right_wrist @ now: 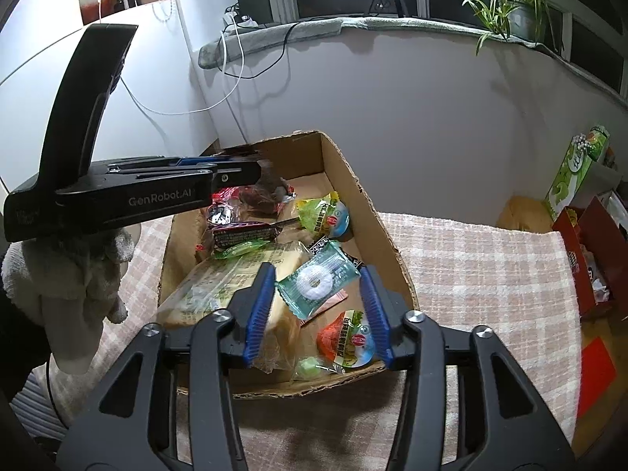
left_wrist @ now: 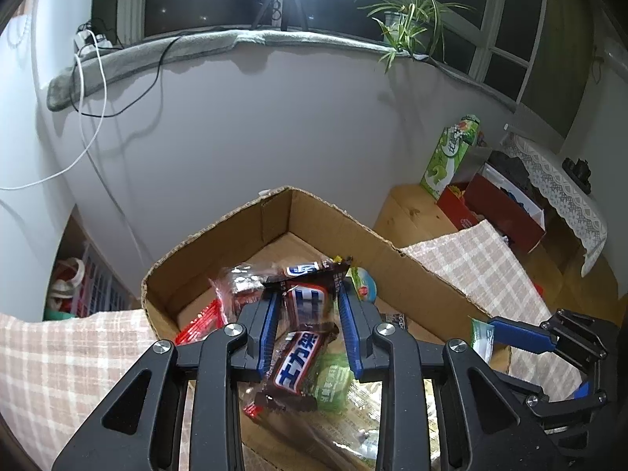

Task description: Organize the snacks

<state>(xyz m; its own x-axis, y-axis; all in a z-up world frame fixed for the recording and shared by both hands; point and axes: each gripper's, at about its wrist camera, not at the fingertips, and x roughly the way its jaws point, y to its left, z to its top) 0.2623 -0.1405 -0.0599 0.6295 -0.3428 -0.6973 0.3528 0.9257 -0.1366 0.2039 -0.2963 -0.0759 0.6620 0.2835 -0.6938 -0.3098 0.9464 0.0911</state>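
**Left fingers on chocolate bar; right fingers apart over box**

Setup: open cardboard box (right_wrist: 369,212) sits on a pink-and-white checked cloth (right_wrist: 471,267) covering the surface, below a window sill with a potted plant (right_wrist: 518,15). The box holds mixed wrapped snacks.

Left gripper (left_wrist: 308,294): the blue fingers (left_wrist: 270,314) stand close together, clamped on a brown chocolate bar (left_wrist: 304,302) with blue-and-white lettering. The bar is pinched at its sides between the pads and hangs over the box interior. A second bar of the same kind (left_wrist: 296,365) lies directly below, angled across a green packet (left_wrist: 333,380) and a clear bag. A red-striped wrapper (left_wrist: 200,320) lies to the left on the box floor.

Right gripper (right_wrist: 318,286): the fingers (right_wrist: 261,306) are apart, hovering over the near right part of the box. A teal packet with a white ring candy (right_wrist: 318,280) lies between the two pads; neither pad presses on it. Below it sit an orange jelly cup (right_wrist: 347,339) and a bread bag (right_wrist: 235,286). A yellow-green jelly cup (right_wrist: 324,216) lies farther back.

From the right wrist view, the left gripper enters from the left edge, its tips over the far left corner of the box.
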